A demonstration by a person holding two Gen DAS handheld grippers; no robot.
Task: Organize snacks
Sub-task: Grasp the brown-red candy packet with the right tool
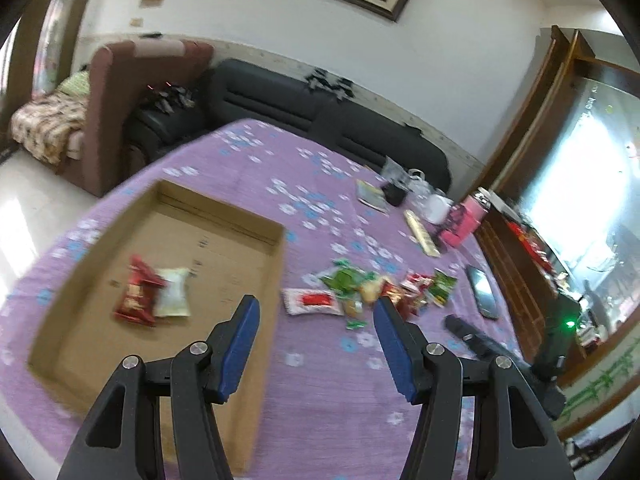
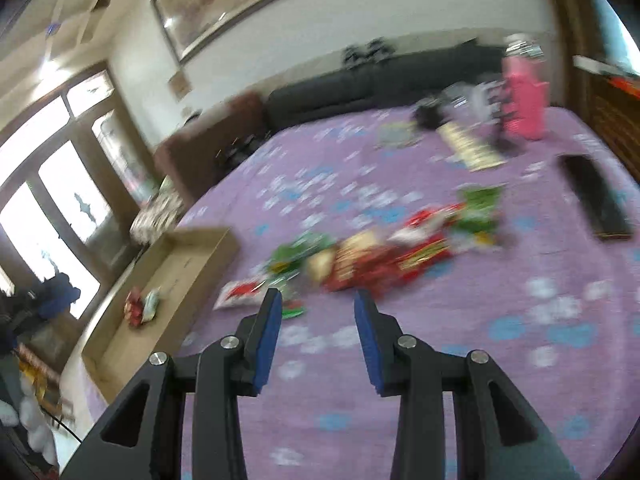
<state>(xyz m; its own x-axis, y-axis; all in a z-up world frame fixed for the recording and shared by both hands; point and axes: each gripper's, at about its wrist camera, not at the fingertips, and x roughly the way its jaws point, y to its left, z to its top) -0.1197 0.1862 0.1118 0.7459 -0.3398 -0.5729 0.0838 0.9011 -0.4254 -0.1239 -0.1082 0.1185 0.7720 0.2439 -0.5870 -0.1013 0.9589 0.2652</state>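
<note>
Left wrist view: no writing on any packet is legible. Left claw [image 1: 316,306] is released, nothing between its blue pads, hanging over the near right wall of the cardboard tray [image 1: 276,280]. Inside lie a red packet [image 1: 138,296] touching a white packet [image 1: 172,292]. Snack pile [image 1: 372,290] lies just right of the tray on the purple floral bench [image 1: 328,392]. Right claw [image 2: 316,300] is also released and empty, the pile just beyond it. A black sofa [image 1: 320,116] stands behind.

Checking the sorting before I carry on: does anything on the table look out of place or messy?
Only two snack packets lie in the cardboard box. The rest sit in a loose heap on the purple cloth beside it, overlapping at odd angles. Nothing looks spilled or torn.
</note>
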